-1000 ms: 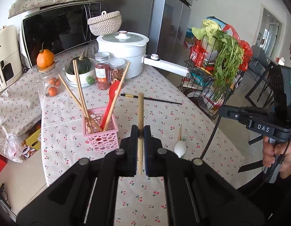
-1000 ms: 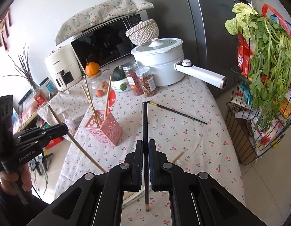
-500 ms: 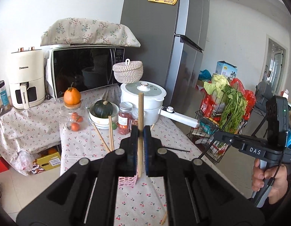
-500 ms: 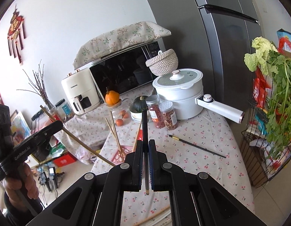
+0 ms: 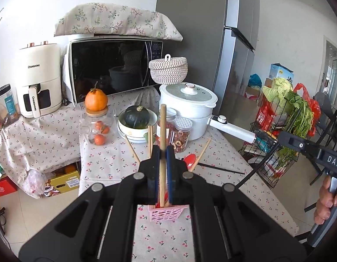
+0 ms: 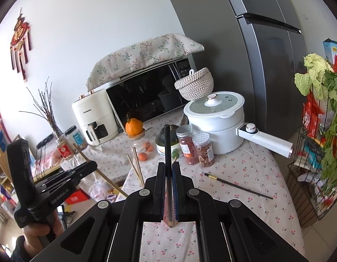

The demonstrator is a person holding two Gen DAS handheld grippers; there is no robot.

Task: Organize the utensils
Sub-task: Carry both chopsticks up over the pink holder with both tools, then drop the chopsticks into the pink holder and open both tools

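Left gripper [image 5: 162,152] pinching light wooden chopstick [image 5: 162,131], stick upright, lower end over pink perforated plastic utensil basket [image 5: 166,212] on cherry-print tablecloth [image 5: 212,187]. More wooden chopsticks [image 5: 150,140] and red spoon [image 5: 189,160] stand in basket.

Right gripper [image 6: 168,174] pressed on black chopstick [image 6: 167,144], near upright above table edge. Second black chopstick with gold band [image 6: 237,186] flat on cloth, right of gripper. Farther: spice jars [image 6: 203,149], white lidded pot [image 6: 216,120], microwave [image 6: 146,93].
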